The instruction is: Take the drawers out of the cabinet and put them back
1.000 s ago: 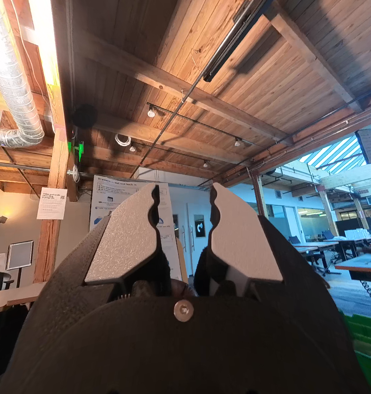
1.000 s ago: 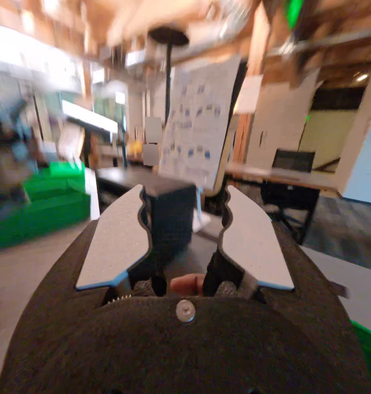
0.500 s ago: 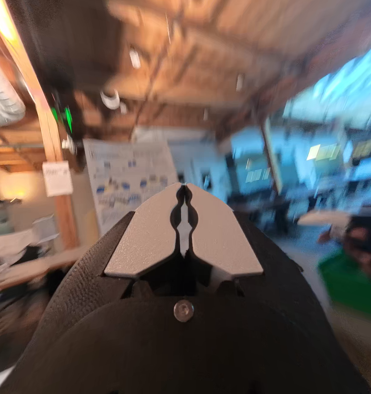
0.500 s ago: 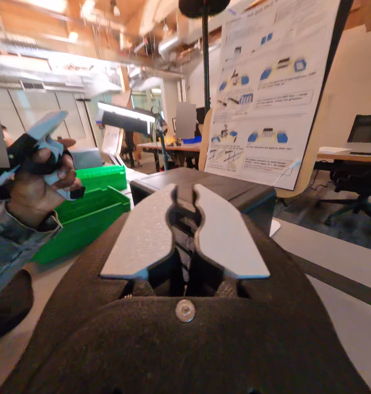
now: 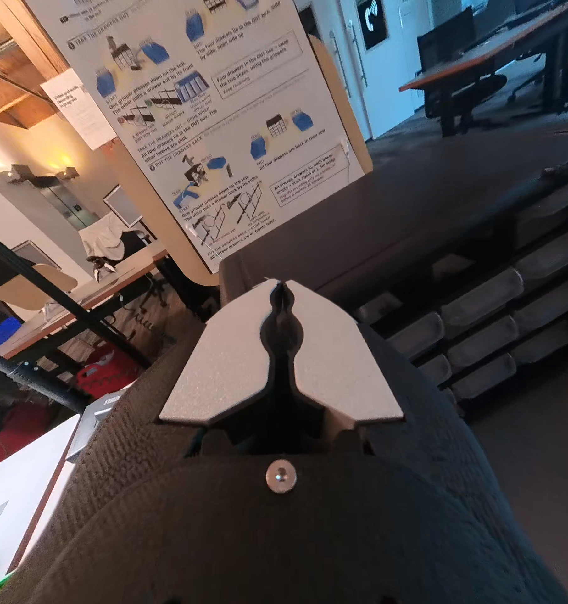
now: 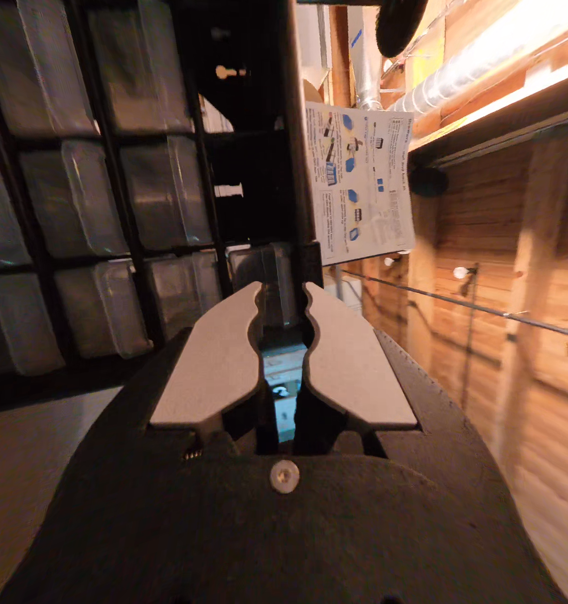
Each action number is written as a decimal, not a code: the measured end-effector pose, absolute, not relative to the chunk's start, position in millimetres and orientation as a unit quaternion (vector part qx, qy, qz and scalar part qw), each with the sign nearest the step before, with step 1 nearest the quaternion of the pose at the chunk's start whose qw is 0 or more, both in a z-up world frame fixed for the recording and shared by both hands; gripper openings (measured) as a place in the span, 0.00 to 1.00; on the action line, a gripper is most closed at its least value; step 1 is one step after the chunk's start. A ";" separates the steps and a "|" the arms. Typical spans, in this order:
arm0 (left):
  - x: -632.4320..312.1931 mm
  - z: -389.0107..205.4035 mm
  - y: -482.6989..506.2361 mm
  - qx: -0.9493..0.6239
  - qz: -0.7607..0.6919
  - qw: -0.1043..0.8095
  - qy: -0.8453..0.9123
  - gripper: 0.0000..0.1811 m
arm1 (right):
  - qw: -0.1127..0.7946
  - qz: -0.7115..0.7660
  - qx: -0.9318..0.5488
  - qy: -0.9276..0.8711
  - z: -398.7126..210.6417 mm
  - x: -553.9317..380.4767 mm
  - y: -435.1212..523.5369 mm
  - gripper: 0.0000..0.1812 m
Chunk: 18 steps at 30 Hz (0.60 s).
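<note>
The black cabinet (image 5: 407, 212) stands to the right in the left wrist view, with rows of clear grey drawers (image 5: 478, 294) in its front. My left gripper (image 5: 281, 286) is shut and empty, with its tips at the cabinet's top left corner; I cannot tell if they touch it. The right wrist view is rolled sideways and close to the cabinet front (image 6: 295, 130). My right gripper (image 6: 282, 287) has its fingers a narrow gap apart, and a drawer front (image 6: 276, 271) shows in the gap just past the tips. The slots (image 6: 246, 163) beside that drawer are empty.
A white instruction poster (image 5: 210, 114) stands behind the cabinet and also shows in the right wrist view (image 6: 361, 183). A black stand pole (image 5: 63, 304) slants across the left. A white table edge (image 5: 21, 474) is at the lower left, and desks and chairs stand farther back.
Both grippers swung down from the ceiling and the room to the cabinet. The left shut and stays shut. The right nearly shut, then opened a little close to the drawer fronts.
</note>
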<state>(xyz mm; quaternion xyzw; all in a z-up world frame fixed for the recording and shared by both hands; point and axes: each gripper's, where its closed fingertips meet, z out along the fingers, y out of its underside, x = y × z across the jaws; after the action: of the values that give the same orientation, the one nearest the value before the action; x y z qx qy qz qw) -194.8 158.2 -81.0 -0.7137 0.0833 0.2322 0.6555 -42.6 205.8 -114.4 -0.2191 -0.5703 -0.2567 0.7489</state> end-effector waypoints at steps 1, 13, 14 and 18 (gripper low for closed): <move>-195.4 -80.5 158.1 -0.713 0.236 0.656 0.083 0.00 | 0.745 -0.277 -0.215 -0.568 -114.8 -42.7 209.9 0.09; -200.0 -83.7 145.9 -0.749 0.258 0.602 0.101 0.00 | 0.734 -0.319 -0.212 -0.561 -112.1 -42.6 219.4 0.03; -200.5 -83.8 145.7 -0.750 0.247 0.606 0.098 0.00 | 0.733 -0.319 -0.215 -0.561 -112.2 -42.2 219.2 0.03; -202.9 -84.0 144.0 -0.750 0.250 0.605 0.098 0.00 | 0.737 -0.318 -0.206 -0.559 -111.9 -39.0 209.9 0.03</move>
<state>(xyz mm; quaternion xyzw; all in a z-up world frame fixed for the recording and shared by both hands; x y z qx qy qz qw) -202.9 144.0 -84.0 -0.7497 0.0977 0.2499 0.6049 -39.0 209.9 -111.9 -0.2057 -0.5595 -0.3176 0.7375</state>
